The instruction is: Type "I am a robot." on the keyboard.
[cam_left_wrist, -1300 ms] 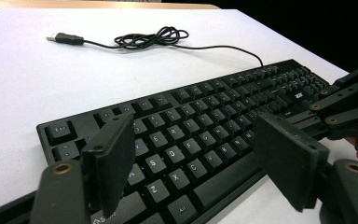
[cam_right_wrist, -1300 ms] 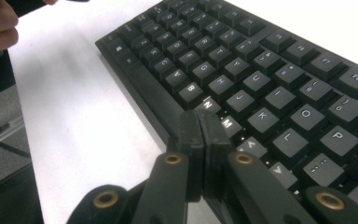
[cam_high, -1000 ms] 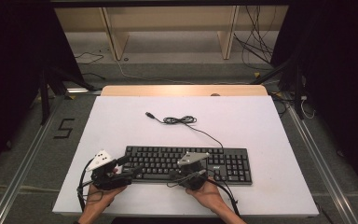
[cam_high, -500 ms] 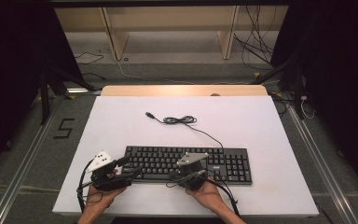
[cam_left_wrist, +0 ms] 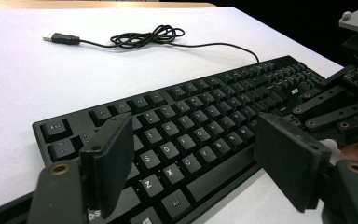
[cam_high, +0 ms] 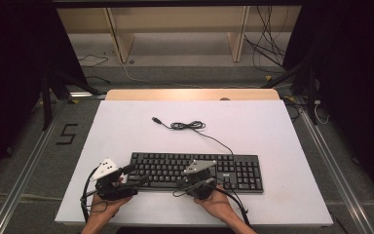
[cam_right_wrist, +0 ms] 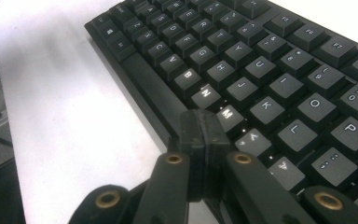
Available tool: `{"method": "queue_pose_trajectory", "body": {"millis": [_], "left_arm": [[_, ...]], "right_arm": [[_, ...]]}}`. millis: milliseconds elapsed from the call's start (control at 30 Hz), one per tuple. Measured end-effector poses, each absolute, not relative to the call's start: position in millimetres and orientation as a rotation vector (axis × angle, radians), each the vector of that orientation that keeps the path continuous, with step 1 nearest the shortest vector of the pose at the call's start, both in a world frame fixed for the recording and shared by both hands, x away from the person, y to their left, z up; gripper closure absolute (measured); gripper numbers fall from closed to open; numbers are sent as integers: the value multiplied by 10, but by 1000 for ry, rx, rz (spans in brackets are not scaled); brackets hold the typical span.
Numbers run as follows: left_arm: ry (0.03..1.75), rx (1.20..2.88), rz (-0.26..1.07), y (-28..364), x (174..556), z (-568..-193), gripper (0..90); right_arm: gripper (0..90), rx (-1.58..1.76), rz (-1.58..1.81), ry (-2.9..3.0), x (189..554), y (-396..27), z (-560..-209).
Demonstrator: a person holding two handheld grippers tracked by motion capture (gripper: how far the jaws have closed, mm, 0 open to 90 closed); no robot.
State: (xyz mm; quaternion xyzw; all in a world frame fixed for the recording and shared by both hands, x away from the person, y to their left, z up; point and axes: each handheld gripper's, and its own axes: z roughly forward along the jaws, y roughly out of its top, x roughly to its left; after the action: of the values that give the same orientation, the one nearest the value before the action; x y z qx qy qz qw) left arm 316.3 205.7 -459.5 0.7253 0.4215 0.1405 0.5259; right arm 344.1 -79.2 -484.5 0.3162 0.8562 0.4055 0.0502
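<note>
surface (cam_high: 126, 126): white top, I see bare room over the whole far half and on both sides of the keyboard; wooden strip along the far edge.
keyboard (cam_high: 233, 168): black, lying flat near the surface's near edge, long side parallel to that edge; a thin white margin in front of it where the hands sit.
cable (cam_high: 187, 126): runs from the keyboard's back edge to a loose coil mid-surface, USB plug (cam_left_wrist: 61, 38) lying free past the coil, well apart from everything else.
left tongs (cam_left_wrist: 196, 154): spread wide, holding nothing, hanging over the keyboard's left end; from the left gripper view the jaws straddle the lower-left letter rows.
right tongs (cam_right_wrist: 203, 140): pressed together, nothing between them, tip at the front edge of the keyboard just by the N/M keys; I can't tell whether it touches the case.
vs earlier frame: both tongs about where they were, keyboard and cable unmoved.
count: 1 keyboard, 1 cable, 2 tongs, 2 hands at the near edge.
</note>
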Motion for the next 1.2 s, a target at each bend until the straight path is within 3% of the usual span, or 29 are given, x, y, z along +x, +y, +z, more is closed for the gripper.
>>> {"method": "queue_pose_trajectory", "body": {"millis": [367, 800, 1000, 1200], "left_arm": [[1017, 1730, 340, 2059, 3184, -4600, 282], [1059, 1746, 349, 2032, 3309, -4618, 302], [1081, 1768, 351, 2002, 3380, -4601, 395], [1068, 1813, 337, 1936, 3436, -4603, 550]], "right_arm": [[900, 993, 1254, 2591, 3437, -809, -4824], [762, 1014, 1381, 2528, 3438, -926, -4694], [624, 1031, 1426, 2517, 3441, -995, -4647], [515, 1042, 1451, 2497, 3424, -1043, -4601]]}}
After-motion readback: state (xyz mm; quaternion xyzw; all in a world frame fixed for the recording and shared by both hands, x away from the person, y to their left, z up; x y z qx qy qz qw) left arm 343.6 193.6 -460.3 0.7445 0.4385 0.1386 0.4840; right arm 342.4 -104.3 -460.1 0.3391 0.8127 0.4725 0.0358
